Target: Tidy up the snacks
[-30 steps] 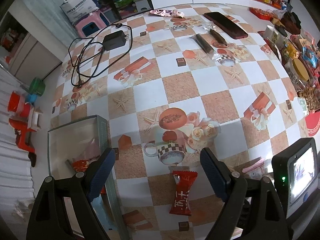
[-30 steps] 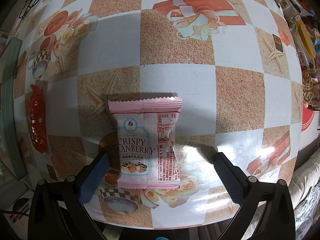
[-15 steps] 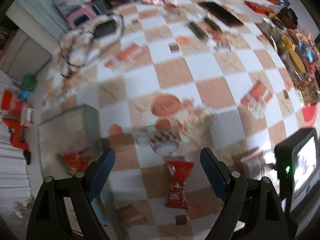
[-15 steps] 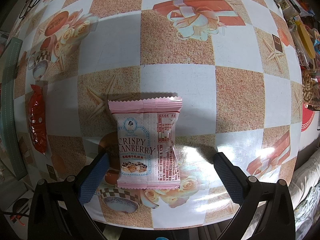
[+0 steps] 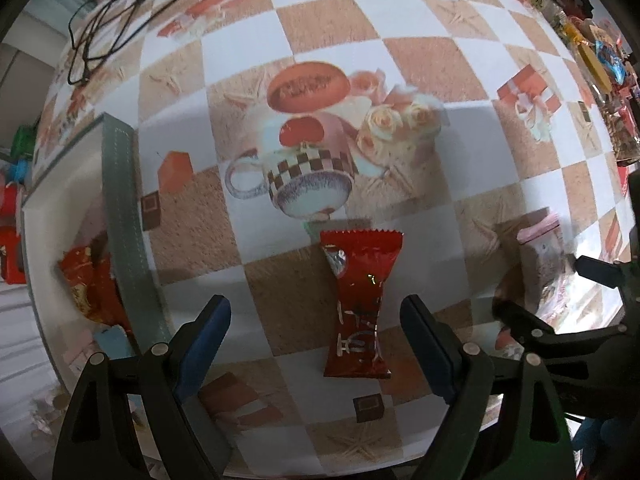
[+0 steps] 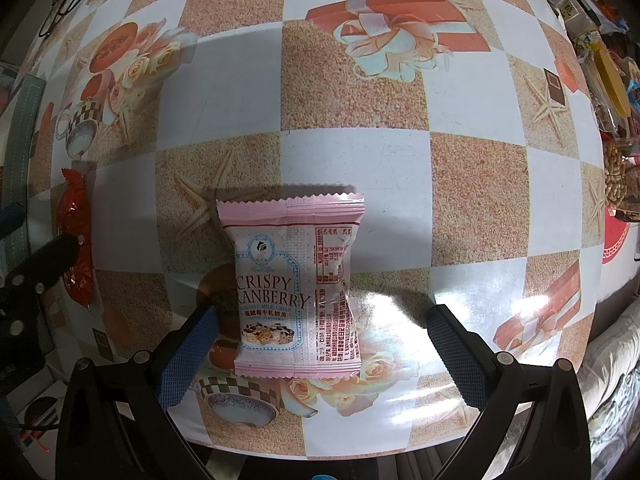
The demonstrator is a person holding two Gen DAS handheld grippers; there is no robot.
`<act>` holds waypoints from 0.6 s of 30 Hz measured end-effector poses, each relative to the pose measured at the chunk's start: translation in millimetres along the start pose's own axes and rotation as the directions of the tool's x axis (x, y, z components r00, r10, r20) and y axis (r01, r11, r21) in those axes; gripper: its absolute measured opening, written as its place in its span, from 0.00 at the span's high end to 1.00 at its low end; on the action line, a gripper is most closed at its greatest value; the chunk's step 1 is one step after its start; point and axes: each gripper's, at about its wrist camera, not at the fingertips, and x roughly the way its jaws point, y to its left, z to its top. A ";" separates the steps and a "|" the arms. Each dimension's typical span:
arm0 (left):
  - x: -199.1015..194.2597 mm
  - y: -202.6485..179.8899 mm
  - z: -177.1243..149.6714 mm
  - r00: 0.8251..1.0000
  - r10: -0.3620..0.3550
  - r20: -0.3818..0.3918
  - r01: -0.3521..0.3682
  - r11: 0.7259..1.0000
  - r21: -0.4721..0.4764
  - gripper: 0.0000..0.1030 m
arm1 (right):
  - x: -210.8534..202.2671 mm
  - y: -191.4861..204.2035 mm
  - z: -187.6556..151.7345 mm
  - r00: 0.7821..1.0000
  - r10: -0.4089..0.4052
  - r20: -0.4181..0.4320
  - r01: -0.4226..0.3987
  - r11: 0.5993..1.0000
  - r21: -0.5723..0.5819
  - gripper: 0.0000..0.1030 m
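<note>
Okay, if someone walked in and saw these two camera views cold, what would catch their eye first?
Probably the pink crinkle-edged Crispy Cranberry snack packet, lying flat on the checkered tablecloth between the open jaws of the right gripper. Next, the glossy red foil snack wrapper, flat on the cloth between the open jaws of the left gripper. To its left stands a grey-green box with more red packets inside.

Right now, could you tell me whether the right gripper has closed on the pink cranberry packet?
No, the right gripper is open, its blue pads standing clear of the pink cranberry packet lying flat on the table.
</note>
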 end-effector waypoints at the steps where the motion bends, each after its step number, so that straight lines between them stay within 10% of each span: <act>1: 2.8 -0.4 -0.5 1.000 -0.004 -0.010 0.004 1.000 -0.006 0.13 | 0.2 -0.1 0.1 1.000 0.000 0.000 0.000 1.000 0.000 0.00; 18: 32.7 6.0 -16.0 0.997 -0.042 -0.062 0.039 0.998 -0.052 0.13 | 1.2 -2.2 6.5 1.000 0.002 -0.028 -0.002 1.000 0.020 0.00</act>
